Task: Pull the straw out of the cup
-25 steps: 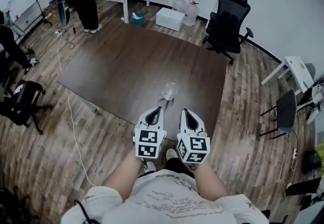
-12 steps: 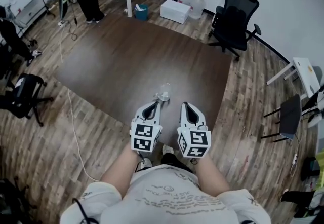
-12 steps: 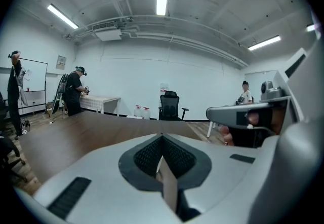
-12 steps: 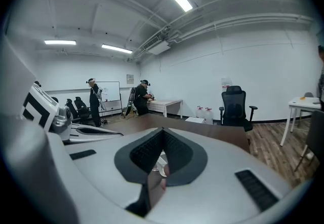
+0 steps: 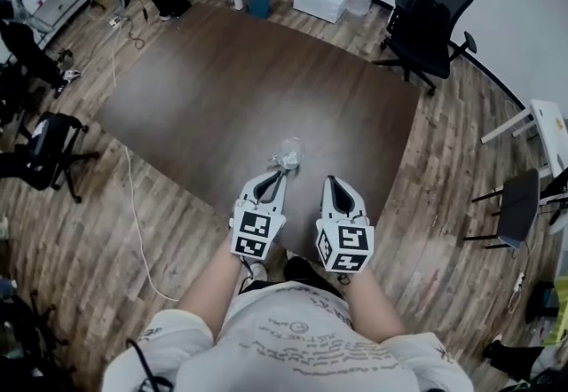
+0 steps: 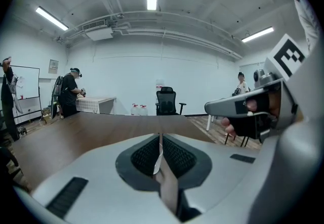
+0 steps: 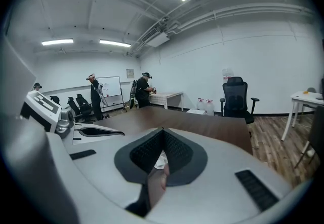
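We hold both grippers low over the near edge of the brown table (image 5: pixel 204 89). The left gripper (image 5: pixel 277 177) has its jaws pressed together with nothing gripped. The right gripper (image 5: pixel 331 181) is closed the same way and empty. The clear cup (image 5: pixel 289 151) stands on the table near that edge, at twelve o'clock from the left gripper's tip and just beyond it; we cannot tell whether they touch. We cannot make out the straw. Far off at one o'clock stands a black office chair (image 5: pixel 428 13).
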### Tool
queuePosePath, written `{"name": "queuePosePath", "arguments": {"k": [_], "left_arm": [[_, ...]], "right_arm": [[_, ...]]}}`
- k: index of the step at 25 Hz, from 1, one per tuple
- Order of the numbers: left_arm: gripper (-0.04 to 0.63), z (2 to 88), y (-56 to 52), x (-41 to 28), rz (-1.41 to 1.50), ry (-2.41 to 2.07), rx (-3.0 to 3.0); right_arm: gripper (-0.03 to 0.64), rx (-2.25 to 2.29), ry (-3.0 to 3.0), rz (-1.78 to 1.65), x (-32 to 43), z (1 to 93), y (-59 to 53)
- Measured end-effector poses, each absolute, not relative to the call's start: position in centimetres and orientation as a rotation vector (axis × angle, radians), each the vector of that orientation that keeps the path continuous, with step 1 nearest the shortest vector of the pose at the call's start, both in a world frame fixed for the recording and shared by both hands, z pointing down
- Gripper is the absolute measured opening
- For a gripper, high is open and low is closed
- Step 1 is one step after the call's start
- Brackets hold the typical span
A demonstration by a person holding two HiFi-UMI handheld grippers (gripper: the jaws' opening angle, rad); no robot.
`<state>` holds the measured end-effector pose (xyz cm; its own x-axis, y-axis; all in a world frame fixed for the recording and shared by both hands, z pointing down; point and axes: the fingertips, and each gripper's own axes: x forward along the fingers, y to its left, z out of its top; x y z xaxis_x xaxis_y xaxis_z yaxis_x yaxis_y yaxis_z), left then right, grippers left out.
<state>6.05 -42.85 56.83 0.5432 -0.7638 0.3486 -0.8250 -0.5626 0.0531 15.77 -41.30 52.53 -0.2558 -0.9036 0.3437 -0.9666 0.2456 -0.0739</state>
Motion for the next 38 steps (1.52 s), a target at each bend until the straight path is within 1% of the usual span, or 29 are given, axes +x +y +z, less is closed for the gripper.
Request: {"name": "queuePosePath", "arguments": {"k": [4,10,13,17,25,32,34,35,38], "left_arm": [[0.015,58.2,-44.4,6.2,0.451,-1.383,2.549],[0.102,60.6,-45.9,7.3,0.472,-1.317,2.538],[0.121,62.2,-46.7,7.7,0.511,-1.308,2.517],[0.121,63.7,-47.6,8.0,0.571,-1.324,2.512],[0.121,64.9,-49.1,8.9,0.57,-1.311,2.485],[0.12,66.4,-49.9,8.9,0.624,-1.337,2.452],[0.105,66.4,-50.1,8.5,0.616,-1.353,2.448],[0.063,66.2,-50.3,8.3,0.609,-1.368,2.447],[0.052,65.8,-50.3,8.0,0.581,-1.38,2.446]], "right_arm": [[0.015,1.756,-2.277,0.414,16.6,53.2,-42.3],[0.015,1.771,-2.261,0.422,18.0,53.6,-43.7],[0.015,1.774,-2.245,0.424,18.7,54.1,-44.3],[0.015,1.785,-2.222,0.443,19.5,54.7,-44.9],[0.015,1.78,-2.208,0.447,20.0,55.3,-45.9],[0.015,1.785,-2.195,0.45,20.6,55.5,-46.1],[0.015,1.789,-2.191,0.45,20.5,55.6,-46.2],[0.015,1.791,-2.188,0.449,20.4,55.6,-46.2],[0.015,1.794,-2.183,0.445,20.2,55.6,-46.0]]}}
